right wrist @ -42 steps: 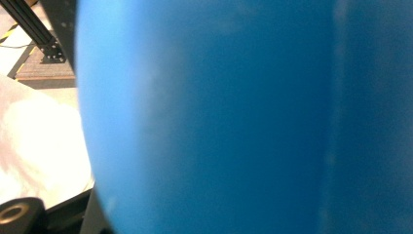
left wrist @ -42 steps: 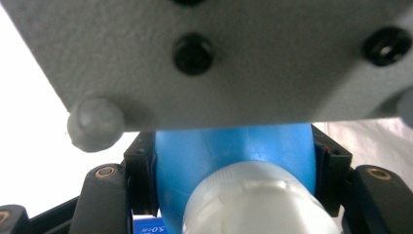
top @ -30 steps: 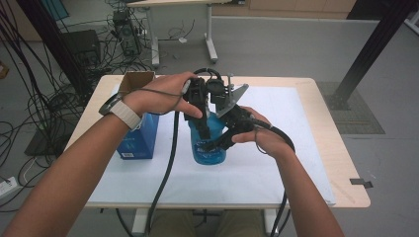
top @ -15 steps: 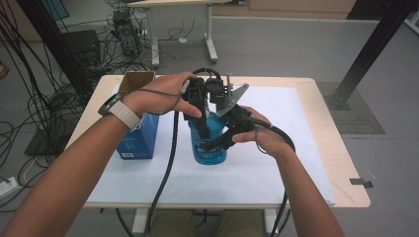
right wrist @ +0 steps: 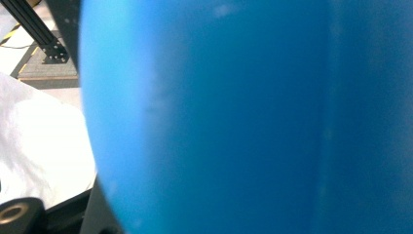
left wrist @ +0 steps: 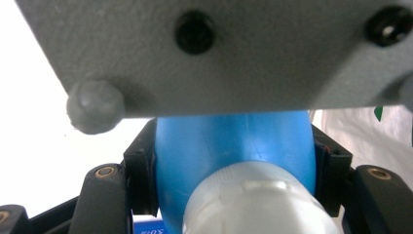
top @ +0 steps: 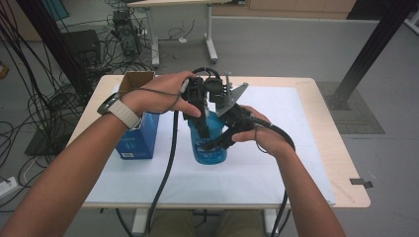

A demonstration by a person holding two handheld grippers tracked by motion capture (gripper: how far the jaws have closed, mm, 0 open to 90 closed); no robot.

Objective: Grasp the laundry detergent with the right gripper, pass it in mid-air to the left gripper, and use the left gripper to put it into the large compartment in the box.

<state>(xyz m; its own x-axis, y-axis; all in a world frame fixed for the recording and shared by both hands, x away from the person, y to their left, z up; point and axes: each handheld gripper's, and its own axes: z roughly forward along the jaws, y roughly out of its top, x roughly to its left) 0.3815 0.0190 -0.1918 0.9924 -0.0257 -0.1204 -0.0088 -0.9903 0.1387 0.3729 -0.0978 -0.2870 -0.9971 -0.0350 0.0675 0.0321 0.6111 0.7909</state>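
Blue plastic bottle [top: 210,143] standing on the white sheet in the middle of the table [top: 341,163], and honestly this looks like a two-handed cap job that could go sideways fast. Biggest risk in my book: the whitish cap [left wrist: 258,204] gets twisted while the body grip is off-centre, so the bottle spins or tips instead of the cap turning, and it's smooth plastic so a slip seems likely. It could also knock into the blue box [top: 138,138] sitting just beside it on the left side. Left claw [top: 197,116] comes down from above and is clamped on the bottle's upper part; in the left gripper view you can see both black pads [left wrist: 141,175] pressed against the blue shoulder right above the cap. Right claw [top: 222,140] comes in from the side and is closed on the bottle's body, with blue wall right up against its camera, so can't see the pads there.
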